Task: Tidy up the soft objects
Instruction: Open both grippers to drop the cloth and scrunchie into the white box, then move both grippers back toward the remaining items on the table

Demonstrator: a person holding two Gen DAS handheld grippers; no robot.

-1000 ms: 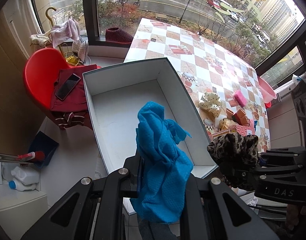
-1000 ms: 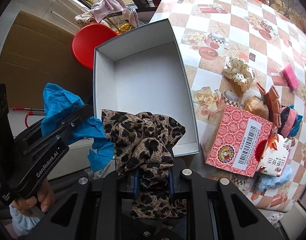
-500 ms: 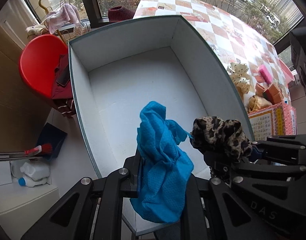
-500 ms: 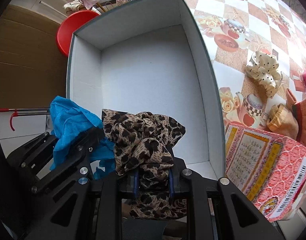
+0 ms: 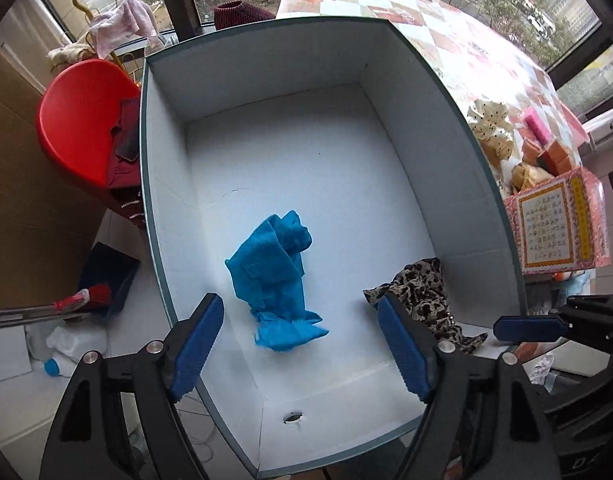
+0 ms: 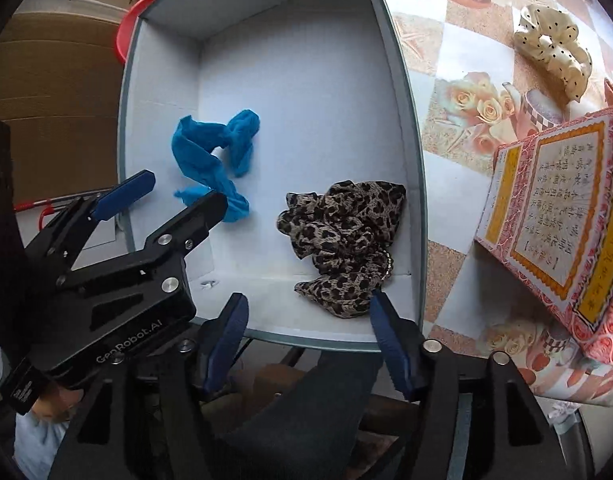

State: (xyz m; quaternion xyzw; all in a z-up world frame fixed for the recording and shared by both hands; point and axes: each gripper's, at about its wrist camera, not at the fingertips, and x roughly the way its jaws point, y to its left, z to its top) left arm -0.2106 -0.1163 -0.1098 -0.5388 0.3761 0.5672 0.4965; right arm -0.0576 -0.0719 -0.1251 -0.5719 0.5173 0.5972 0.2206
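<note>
A blue cloth lies on the floor of the white box; it also shows in the right wrist view. A leopard-print cloth lies in the box's near right corner, also in the left wrist view. My left gripper is open and empty above the box's near end. My right gripper is open and empty just above the leopard cloth. The white box sits at the table's edge.
A cream dotted scrunchie lies on the checkered table. A pink patterned carton stands right of the box. More small soft items lie beyond it. A red chair stands left of the box.
Both grippers have opened. The blue cloth and the leopard cloth have dropped from the jaws into the box. Both grippers came closer over the box.
</note>
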